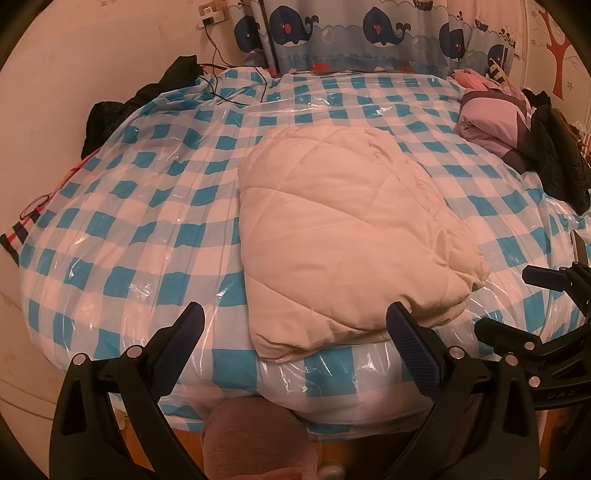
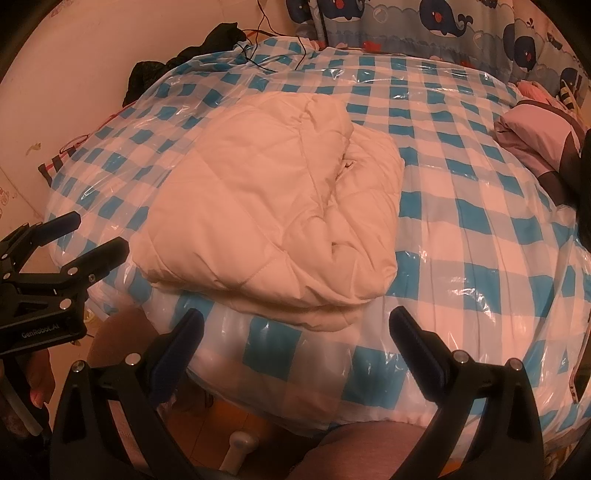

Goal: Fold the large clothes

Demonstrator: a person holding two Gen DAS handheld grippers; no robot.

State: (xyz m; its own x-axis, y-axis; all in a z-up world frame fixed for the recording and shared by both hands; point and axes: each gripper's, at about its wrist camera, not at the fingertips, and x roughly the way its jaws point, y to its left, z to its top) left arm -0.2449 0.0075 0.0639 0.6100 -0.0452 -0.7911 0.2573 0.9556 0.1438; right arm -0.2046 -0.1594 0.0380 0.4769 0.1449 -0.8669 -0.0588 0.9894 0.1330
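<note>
A cream quilted garment (image 1: 343,229) (image 2: 273,206) lies folded into a thick pad on the bed (image 1: 122,221), near its front edge. The bed has a blue-and-white check cover under clear plastic. In the left wrist view my left gripper (image 1: 295,314) stands open just in front of the pad's near edge, holding nothing. Its right finger (image 1: 410,343) is close to the pad's front corner. My right gripper (image 2: 297,319) is open too, hovering off the pad's near right corner with nothing between its fingers. Each gripper shows in the other's view: the right gripper (image 1: 517,302) and the left gripper (image 2: 88,236).
Folded pink and purple clothes (image 1: 491,118) and dark clothes (image 1: 554,158) sit at the bed's far right. Black clothing (image 1: 147,92) and thin cables (image 1: 221,88) lie at the far left by the wall. A whale-print curtain (image 1: 369,33) hangs behind. A person's knee (image 1: 255,428) is below the bed edge.
</note>
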